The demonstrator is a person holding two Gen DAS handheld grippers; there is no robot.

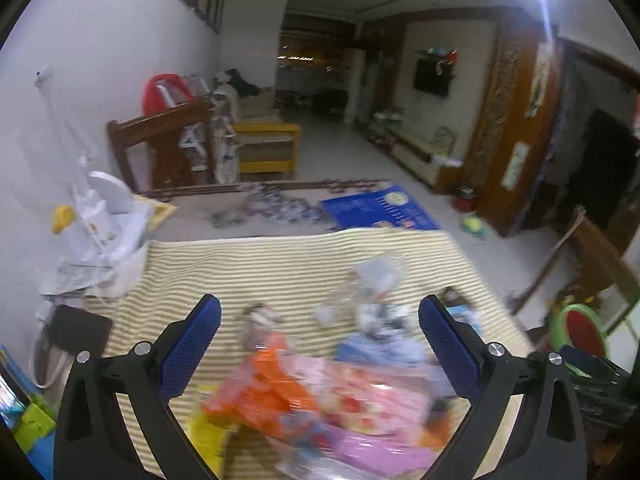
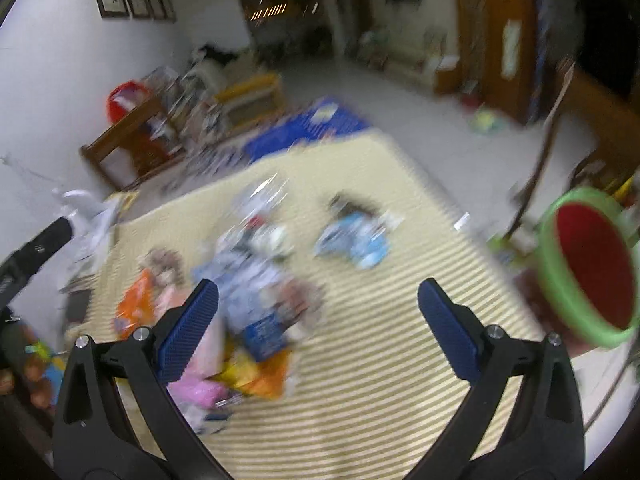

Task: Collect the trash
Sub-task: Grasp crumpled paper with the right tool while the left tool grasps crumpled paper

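Currently both tools hang above the striped cloth (image 2: pixel 380 380) that covers the desk, and neither carries anything. Left tool (image 1: pixel 320 344): fingers spread wide, nothing between them, aimed over the near heap of wrappers. Right tool (image 2: pixel 318 320): also spread wide and empty, tilted, its view heavily smeared.

Trash location — scattered on the cloth in one loose pile: an orange wrapper (image 1: pixel 268 384) and a pink printed bag (image 1: pixel 372 400) closest to the left tool, clear crinkled plastic (image 1: pixel 376 276) farther out, a blue-and-white packet (image 2: pixel 354 240) lying apart toward the right side. A green-rimmed red bin (image 2: pixel 588 268) sits off the desk's right edge; I judge it the likely drop target.

Risks, as judgement only:
- Wrappers overlap. A pinch on the orange one may drag the pink bag along or pull out only a corner.
- Thin film lying flat on the cloth — the fingers may catch the cloth itself and tug it, shifting the whole pile.
- Blur in the right view suggests fast motion; a descent at that pace could sweep light pieces off the edge.
- The bin is well apart from the pile, so a weak grip could shed its piece on the way.
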